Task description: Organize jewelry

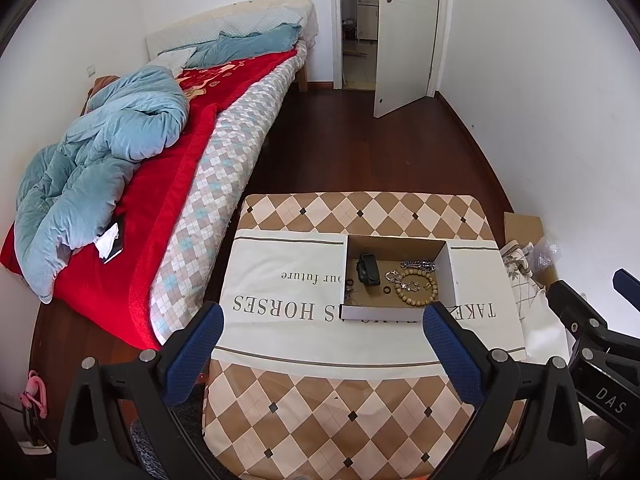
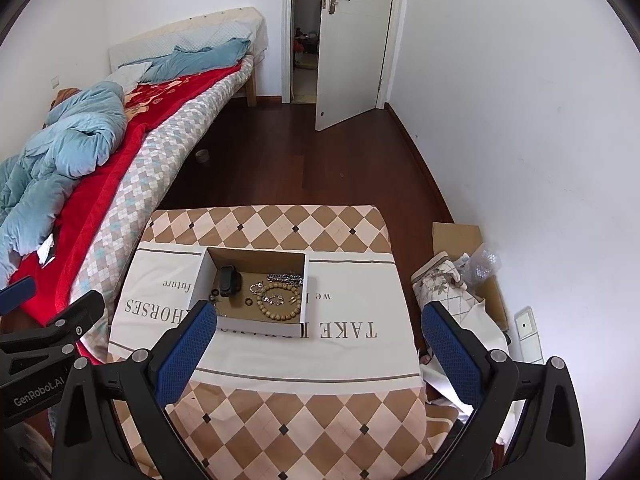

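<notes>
Hovering above the near edge of the diamond-patterned brown and cream tabletop (image 1: 320, 412), the left tool (image 1: 323, 332) has its blue-padded fingers spread wide with nothing between them; the right tool (image 2: 318, 332) hangs likewise at the same height, fully parted and empty, its left finger overlapping the near left corner of the box in its own view; a white cloth printed with black lettering (image 1: 280, 300) lies across the tabletop, and on it sits the shallow open cardboard box with white outer walls (image 2: 256, 322); all the jewelry lies inside this box; a black band-like wrist device (image 2: 229, 280) rests toward the back left, a silver chain-link bracelet (image 2: 285, 278) at the back right, a round bracelet of pale wooden beads (image 2: 279, 301) at the front right with a thin silver charm bracelet (image 2: 276, 299) lying across it, a small dark ring (image 2: 248, 301) in the middle, and a tangle of small pieces in the left front corner, too fine to tell apart; a bed with a red blanket and a crumpled light blue quilt (image 1: 100, 152) stands beside the tabletop on the left.
</notes>
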### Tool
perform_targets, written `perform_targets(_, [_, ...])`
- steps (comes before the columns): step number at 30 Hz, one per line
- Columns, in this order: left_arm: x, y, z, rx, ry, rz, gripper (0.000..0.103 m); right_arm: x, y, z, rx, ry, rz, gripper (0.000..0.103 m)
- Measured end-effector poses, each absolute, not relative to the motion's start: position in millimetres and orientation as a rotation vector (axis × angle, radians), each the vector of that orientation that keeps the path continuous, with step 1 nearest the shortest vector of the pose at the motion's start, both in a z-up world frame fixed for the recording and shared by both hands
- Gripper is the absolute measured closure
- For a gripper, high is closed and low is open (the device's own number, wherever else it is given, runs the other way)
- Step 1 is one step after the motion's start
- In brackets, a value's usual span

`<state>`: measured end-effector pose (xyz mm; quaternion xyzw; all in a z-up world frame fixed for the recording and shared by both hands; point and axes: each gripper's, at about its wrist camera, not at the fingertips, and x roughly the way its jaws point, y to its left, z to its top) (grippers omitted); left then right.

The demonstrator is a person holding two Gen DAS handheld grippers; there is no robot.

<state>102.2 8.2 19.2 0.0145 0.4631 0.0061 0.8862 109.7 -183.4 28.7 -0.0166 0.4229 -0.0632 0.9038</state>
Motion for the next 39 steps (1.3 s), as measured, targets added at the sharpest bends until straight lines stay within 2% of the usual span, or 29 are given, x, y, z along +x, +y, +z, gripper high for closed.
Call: perform_targets(39, [96, 4, 34, 0.036, 0.908, 0.003, 0.001, 105, -179, 39, -0.022, 0.857, -0.136, 0.000])
